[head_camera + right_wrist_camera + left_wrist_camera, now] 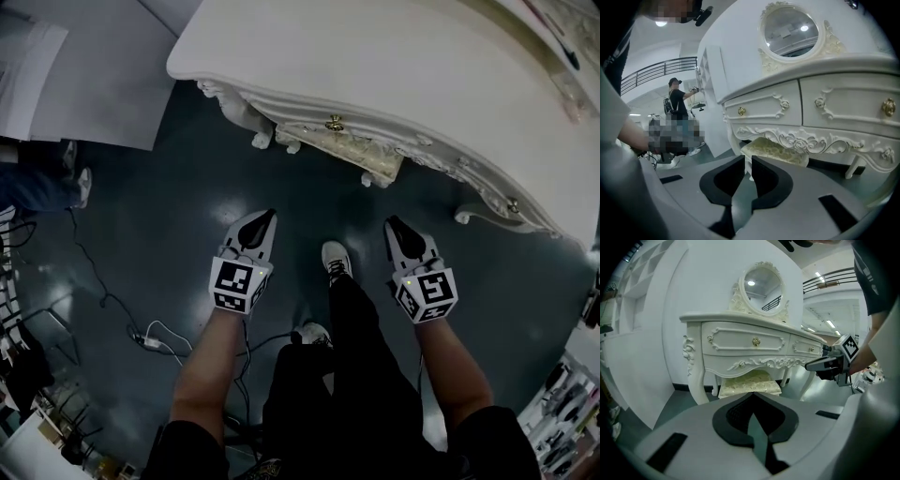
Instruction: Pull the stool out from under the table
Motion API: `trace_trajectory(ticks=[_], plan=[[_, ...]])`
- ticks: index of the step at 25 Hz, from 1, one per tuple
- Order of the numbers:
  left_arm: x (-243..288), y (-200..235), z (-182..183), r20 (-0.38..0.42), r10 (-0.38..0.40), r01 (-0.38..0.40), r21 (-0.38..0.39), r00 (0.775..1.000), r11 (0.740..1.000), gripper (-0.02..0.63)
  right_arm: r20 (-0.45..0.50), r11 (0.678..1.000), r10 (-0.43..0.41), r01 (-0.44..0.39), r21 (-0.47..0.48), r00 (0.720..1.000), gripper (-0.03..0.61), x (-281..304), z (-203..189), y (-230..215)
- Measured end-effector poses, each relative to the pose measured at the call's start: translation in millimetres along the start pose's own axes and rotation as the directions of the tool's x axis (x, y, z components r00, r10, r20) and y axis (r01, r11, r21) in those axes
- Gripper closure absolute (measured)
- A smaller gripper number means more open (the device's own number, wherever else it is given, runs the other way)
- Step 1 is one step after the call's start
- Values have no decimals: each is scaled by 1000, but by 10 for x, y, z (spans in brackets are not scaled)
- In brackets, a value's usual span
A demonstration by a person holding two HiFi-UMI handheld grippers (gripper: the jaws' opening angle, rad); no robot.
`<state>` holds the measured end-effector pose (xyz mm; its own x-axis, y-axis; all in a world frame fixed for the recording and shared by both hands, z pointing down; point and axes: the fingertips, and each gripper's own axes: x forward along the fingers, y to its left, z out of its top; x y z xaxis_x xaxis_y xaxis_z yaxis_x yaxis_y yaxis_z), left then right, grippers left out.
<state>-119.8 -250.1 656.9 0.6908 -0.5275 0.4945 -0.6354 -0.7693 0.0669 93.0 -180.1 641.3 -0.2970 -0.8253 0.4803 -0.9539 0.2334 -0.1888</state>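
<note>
The stool [380,166] sits tucked under the white dressing table [375,66], with only its pale patterned cushion showing below the carved apron. My left gripper [265,217] hovers over the dark floor short of the table, shut and empty. My right gripper [392,223] hovers alongside it, about as far from the table. In the left gripper view the cushion [749,382] lies straight ahead beyond the closed left gripper [752,394]. In the right gripper view the cushion [776,151] is ahead beyond the right gripper [747,158], which shows a thin slit with nothing in it.
Cables and a power strip [150,342] lie on the floor at the left. The person's shoes [335,261] stand between the grippers. White panels [94,75] lean at the upper left. Another person [677,101] stands far off in the right gripper view.
</note>
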Motion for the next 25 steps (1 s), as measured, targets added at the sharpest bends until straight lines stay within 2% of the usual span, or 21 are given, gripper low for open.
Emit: trace_trajectory(ticks=[3, 8, 9, 11, 16, 22, 25], plan=[[291, 99, -262, 2, 3, -3, 10, 1000, 1000, 607, 2, 1000, -23, 23, -4, 1000, 478, 192, -265, -180], [784, 303, -664, 17, 17, -17, -3, 1000, 1000, 604, -4, 997, -81, 81, -19, 997, 435, 527, -794, -515], [899, 344, -752, 21, 14, -13, -10, 1000, 1000, 587, -6, 995, -99, 99, -23, 995, 415, 597, -900, -600], [1150, 441, -928, 29, 7, -6, -28, 1000, 1000, 491, -4, 990, -135, 135, -26, 991, 383, 742, -1092, -780], [1721, 919, -1248, 57, 71, -70, -31, 996, 997, 400, 22, 979, -197, 198, -37, 980, 310, 1173, -1444, -1152], [2296, 1290, -1364, 74, 66, -72, 77, 995, 994, 350, 63, 968, -245, 248, -39, 967, 290, 1519, -1746, -1382], [2558, 1355, -1393, 68, 53, -62, 139, 996, 988, 334, 121, 954, -266, 279, -109, 956, 287, 1550, -1744, -1393]])
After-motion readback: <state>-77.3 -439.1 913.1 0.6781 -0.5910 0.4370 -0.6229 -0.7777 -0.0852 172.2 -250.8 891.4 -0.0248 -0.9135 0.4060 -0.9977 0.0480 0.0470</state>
